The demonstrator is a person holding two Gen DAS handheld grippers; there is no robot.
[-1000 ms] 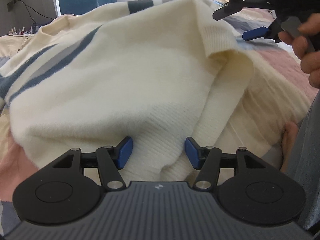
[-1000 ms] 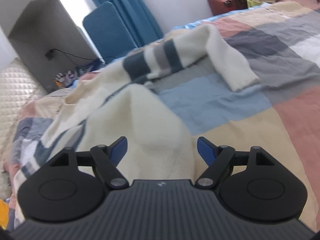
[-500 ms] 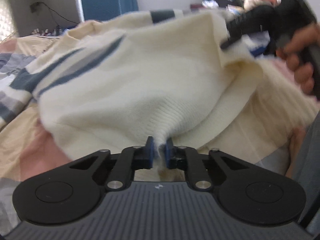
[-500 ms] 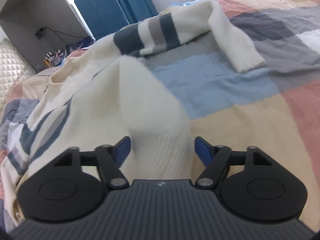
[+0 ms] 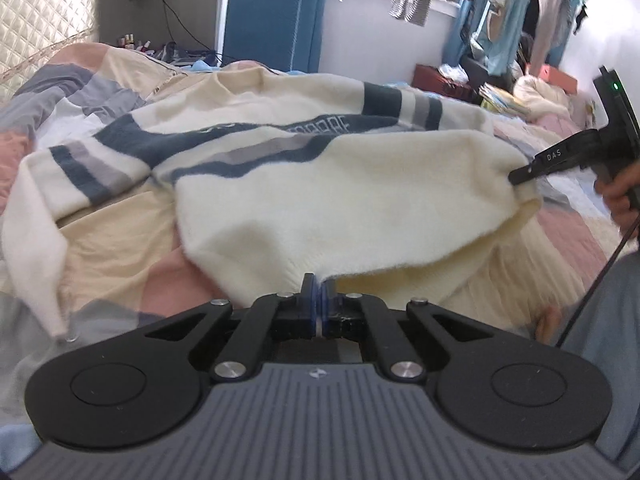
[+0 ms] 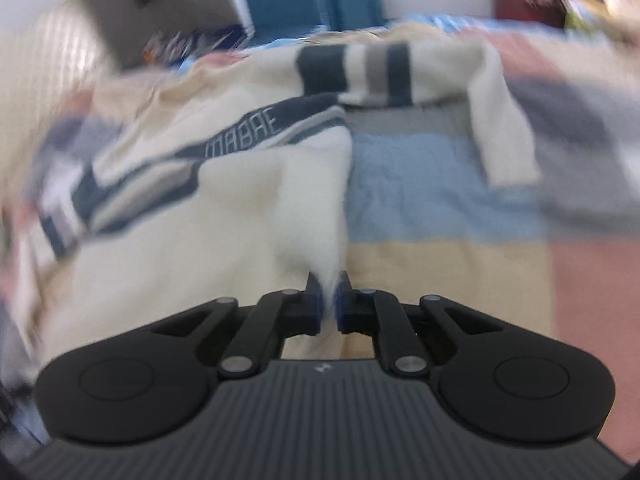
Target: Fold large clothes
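Note:
A large cream sweater (image 5: 352, 200) with dark blue and grey stripes lies spread across the bed. My left gripper (image 5: 319, 294) is shut on the sweater's near hem corner. My right gripper (image 6: 329, 296) is shut on the other hem corner of the sweater (image 6: 224, 232); it also shows in the left wrist view (image 5: 520, 178), pinching the cloth at the right. The hem is lifted and stretched between the two grippers. One sleeve (image 5: 36, 220) hangs at the left, the other sleeve (image 6: 504, 120) lies on the bed at the right. The right wrist view is blurred.
The patchwork bedspread (image 6: 440, 188) in blue, beige, pink and grey lies under the sweater. A blue chair (image 5: 262, 20) and a quilted headboard (image 5: 44, 12) stand behind the bed. Clothes hang at the back right (image 5: 500, 8). The person's hand (image 5: 622, 192) holds the right gripper.
The right gripper has closed on the hem corner. The left gripper stays shut on its corner. Both have lifted and pulled the hem, so more of the striped upper part shows.

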